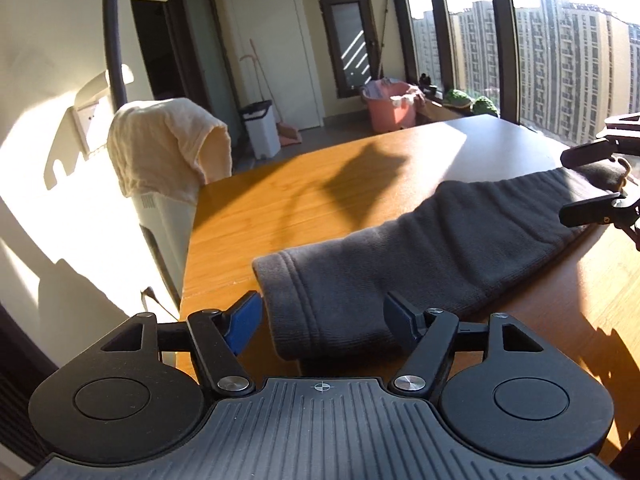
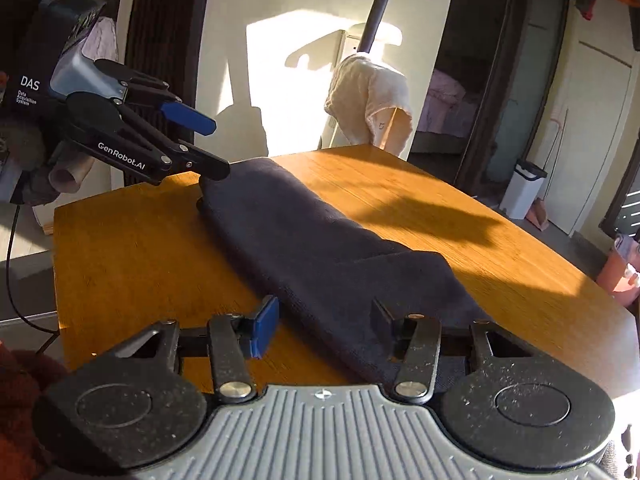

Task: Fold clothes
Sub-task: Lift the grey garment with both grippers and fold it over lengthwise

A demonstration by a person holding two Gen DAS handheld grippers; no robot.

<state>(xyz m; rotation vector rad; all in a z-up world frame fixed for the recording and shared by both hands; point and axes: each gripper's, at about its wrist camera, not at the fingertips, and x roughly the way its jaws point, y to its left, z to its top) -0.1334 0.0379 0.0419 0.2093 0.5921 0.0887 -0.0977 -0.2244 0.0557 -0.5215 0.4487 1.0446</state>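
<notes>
Over the table [image 1: 280,200], my left gripper [image 1: 320,320] and right gripper [image 2: 324,320] tilt down, jaws parted, straddling opposite ends of the garment [image 1: 400,248], pads not pressing.

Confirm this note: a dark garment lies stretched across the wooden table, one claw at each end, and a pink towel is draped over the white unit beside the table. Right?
One detail is off. The towel is cream, not pink, as the left wrist view shows. The rest holds: the dark garment lies across the wooden table, with the left claw and right claw at its ends.
</notes>
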